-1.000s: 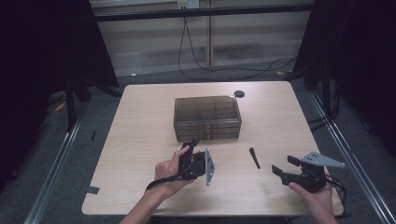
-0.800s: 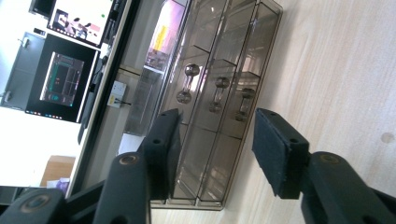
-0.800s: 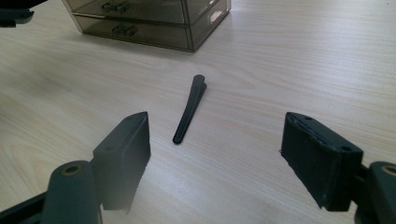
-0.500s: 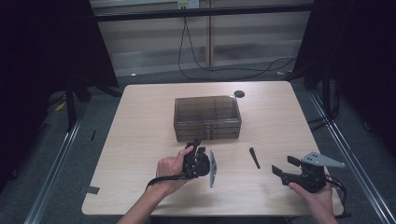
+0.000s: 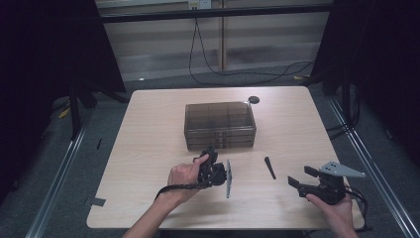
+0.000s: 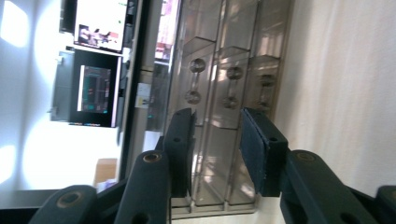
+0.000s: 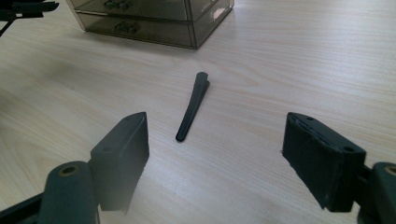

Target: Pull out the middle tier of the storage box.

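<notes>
A smoky see-through drawer box (image 5: 220, 124) stands mid-table, three drawers stacked. My left gripper (image 5: 210, 152), turned on its side in the left hand, points at the box's front from close by. In the left gripper view the left gripper (image 6: 218, 121) frames the drawer fronts (image 6: 224, 93) and their handles; its jaws have just been closing, with a gap left and nothing pressed between the pads. A slim black clip (image 5: 270, 167) lies right of that hand. My right gripper (image 5: 299, 176) rests near the front right, wide open; seen from the right gripper (image 7: 217, 123), the clip (image 7: 194, 105) lies ahead.
A small black round disc (image 5: 254, 99) sits behind the box. The wooden table (image 5: 148, 129) has bare surface left and right of the box. Beyond the table edges lie grey floor, cables and dark stands.
The left hand has edged slightly to the right in front of the drawer box. The right hand and the clip have stayed put.
</notes>
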A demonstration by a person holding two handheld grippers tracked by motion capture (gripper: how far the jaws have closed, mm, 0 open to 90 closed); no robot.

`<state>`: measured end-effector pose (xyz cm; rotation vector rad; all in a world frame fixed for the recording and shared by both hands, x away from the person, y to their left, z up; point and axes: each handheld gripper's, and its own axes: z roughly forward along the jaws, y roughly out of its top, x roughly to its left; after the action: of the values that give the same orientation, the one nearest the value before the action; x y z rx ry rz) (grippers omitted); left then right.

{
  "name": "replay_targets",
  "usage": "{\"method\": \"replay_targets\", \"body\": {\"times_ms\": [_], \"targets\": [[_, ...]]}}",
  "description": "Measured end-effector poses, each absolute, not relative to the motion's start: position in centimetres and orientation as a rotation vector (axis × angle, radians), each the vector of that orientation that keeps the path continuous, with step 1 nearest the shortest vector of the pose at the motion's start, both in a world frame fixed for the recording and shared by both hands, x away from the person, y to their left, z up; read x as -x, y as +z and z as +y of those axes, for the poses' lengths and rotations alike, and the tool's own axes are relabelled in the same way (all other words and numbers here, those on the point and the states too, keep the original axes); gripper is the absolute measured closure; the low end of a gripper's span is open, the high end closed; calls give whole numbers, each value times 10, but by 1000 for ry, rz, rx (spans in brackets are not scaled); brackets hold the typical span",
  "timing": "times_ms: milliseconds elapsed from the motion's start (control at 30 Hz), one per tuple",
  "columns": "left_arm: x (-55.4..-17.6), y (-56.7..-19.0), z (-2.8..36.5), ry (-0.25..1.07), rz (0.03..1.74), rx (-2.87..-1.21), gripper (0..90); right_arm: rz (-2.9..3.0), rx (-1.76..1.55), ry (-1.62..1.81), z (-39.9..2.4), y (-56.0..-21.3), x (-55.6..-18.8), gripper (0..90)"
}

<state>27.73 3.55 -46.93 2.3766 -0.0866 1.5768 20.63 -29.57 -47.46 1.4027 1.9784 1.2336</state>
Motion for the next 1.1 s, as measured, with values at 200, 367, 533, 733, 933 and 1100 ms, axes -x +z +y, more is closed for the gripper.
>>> {"method": "replay_targets", "body": {"times_ms": [200,367,533,733,933,1100], "targets": [[-281,-477,33,1636,-119,-2379,669,1977,-1405,1236,-296,-474,-206,228],[-283,-481,30,1638,-122,-2391,671,1979,-1402,1231,-296,-474,-206,228],[-288,-484,29,1656,-128,-2383,684,1981,-1403,1228,-295,-474,-206,228],[-293,-489,28,1663,-111,-2381,703,1989,-1401,1223,-295,-475,-206,227],[-297,-497,24,1687,-128,-2408,737,1995,-1402,1225,-295,-475,-206,226],[-301,-501,22,1724,-145,-2415,747,1997,-1403,1225,-295,-475,-206,233]]}}
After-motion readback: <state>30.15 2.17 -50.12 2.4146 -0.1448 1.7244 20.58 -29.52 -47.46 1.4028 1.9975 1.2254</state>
